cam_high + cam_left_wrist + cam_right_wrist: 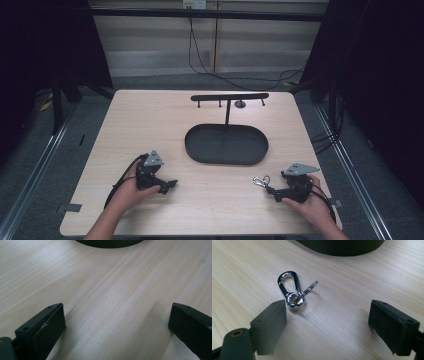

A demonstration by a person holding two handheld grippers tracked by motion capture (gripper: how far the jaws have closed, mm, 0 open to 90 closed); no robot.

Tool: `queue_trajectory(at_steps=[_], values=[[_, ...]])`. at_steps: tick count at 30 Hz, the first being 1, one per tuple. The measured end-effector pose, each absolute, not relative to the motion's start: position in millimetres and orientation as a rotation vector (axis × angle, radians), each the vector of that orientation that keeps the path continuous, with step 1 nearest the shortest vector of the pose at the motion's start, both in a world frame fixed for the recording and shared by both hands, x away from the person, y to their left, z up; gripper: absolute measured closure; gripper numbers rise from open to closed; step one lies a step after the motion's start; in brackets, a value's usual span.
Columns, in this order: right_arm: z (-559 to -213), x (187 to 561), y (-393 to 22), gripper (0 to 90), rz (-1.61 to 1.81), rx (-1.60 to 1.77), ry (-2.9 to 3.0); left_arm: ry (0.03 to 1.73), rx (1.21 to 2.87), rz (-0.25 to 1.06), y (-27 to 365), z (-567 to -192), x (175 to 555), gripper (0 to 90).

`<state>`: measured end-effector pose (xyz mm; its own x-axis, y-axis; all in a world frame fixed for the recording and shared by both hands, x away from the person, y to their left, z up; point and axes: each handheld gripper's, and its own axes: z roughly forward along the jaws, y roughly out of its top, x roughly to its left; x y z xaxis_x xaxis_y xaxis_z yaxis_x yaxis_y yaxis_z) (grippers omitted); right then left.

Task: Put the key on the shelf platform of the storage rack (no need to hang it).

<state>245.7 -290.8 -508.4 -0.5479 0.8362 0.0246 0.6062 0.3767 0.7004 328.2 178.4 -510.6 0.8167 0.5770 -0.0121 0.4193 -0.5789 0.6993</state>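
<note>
I see chrome carabiner with split ring on pale woodgrain tabletop, right gripper fingers apart just near of it, left gripper fingers apart over bare wood, matte black oval tray beyond.

Left gripper & right gripper: jaws wide, seemingly low.

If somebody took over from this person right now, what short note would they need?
Left gripper: open, holding nothing, resting on the table.
Right gripper: open, jaws wide, just short of the carabiner.
Carabiner with its key ring: lying on the table in front of the black tray, close to one right-gripper jaw.
Rack: hooks bare.
Done: nothing picked up yet.
Left: probably grasp the carabiner and hang it.
</note>
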Motion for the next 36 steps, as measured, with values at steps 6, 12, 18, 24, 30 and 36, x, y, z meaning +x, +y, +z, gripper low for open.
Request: queue_trajectory(at_steps=[6, 12, 18, 24, 30, 36], values=[[-505.4, 247.8, -288.8, 15.7, 0.926, 1.278, 2.331, 0.727, 2.272, 0.281, 178.4, -510.6, 328.2, 0.6], [-498.2, 249.9, -285.9, 24.0, 0.882, 1.261, 2.412, 0.728, 2.272, 0.279, 178.4, -510.6, 328.0, 0.6], [-489.7, 254.0, -279.6, 27.6, 0.830, 1.262, 2.511, 0.728, 2.273, 0.278, 178.4, -510.6, 327.9, 0.6], [-481.5, 259.9, -271.5, 33.6, 0.804, 1.267, 2.569, 0.728, 2.273, 0.279, 178.5, -510.6, 327.6, 0.6], [-477.0, 266.2, -257.2, 39.0, 0.681, 1.209, 2.664, 0.728, 2.273, 0.279, 178.5, -510.6, 327.5, 0.6], [-473.3, 271.0, -249.1, 40.1, 0.640, 1.186, 2.694, 0.728, 2.273, 0.279, 178.5, -510.6, 327.5, 0.6]])
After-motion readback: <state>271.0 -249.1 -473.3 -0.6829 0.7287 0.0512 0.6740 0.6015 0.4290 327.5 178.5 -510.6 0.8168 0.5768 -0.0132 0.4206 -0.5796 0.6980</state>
